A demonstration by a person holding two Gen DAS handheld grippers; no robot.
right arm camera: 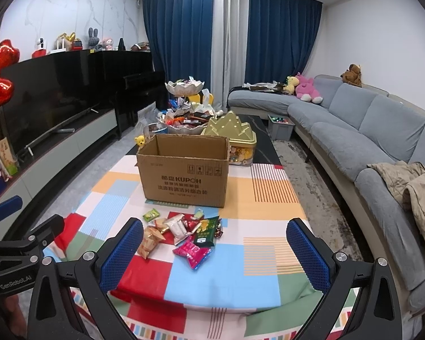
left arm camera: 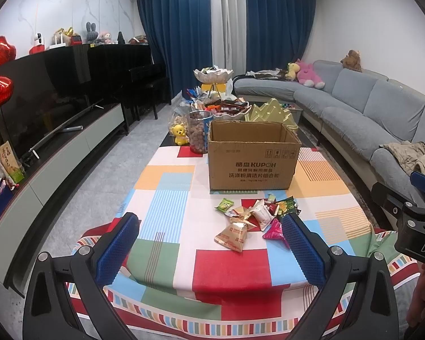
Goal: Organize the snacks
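Note:
A pile of several small snack packets (left arm camera: 255, 215) (right arm camera: 181, 232) lies on the checked tablecloth (left arm camera: 229, 266) (right arm camera: 240, 266), in front of an open brown cardboard box (left arm camera: 252, 155) (right arm camera: 184, 175). A tan packet (left arm camera: 231, 236) and a pink packet (right arm camera: 192, 252) sit nearest me. My left gripper (left arm camera: 212, 250) hovers open over the table's near edge, short of the pile, nothing between its blue pads. My right gripper (right arm camera: 214, 252) is open too, at the same height, the pink packet showing between its fingers further off. Each gripper shows at the other view's edge.
Behind the box stand a jar of brown snacks (left arm camera: 197, 131), a yellow bear figure (left arm camera: 180, 133), a gold tin (right arm camera: 232, 130) and tiered bowls of sweets (right arm camera: 184, 87). A grey sofa (right arm camera: 368, 133) runs along the right, a TV unit (left arm camera: 70, 130) along the left.

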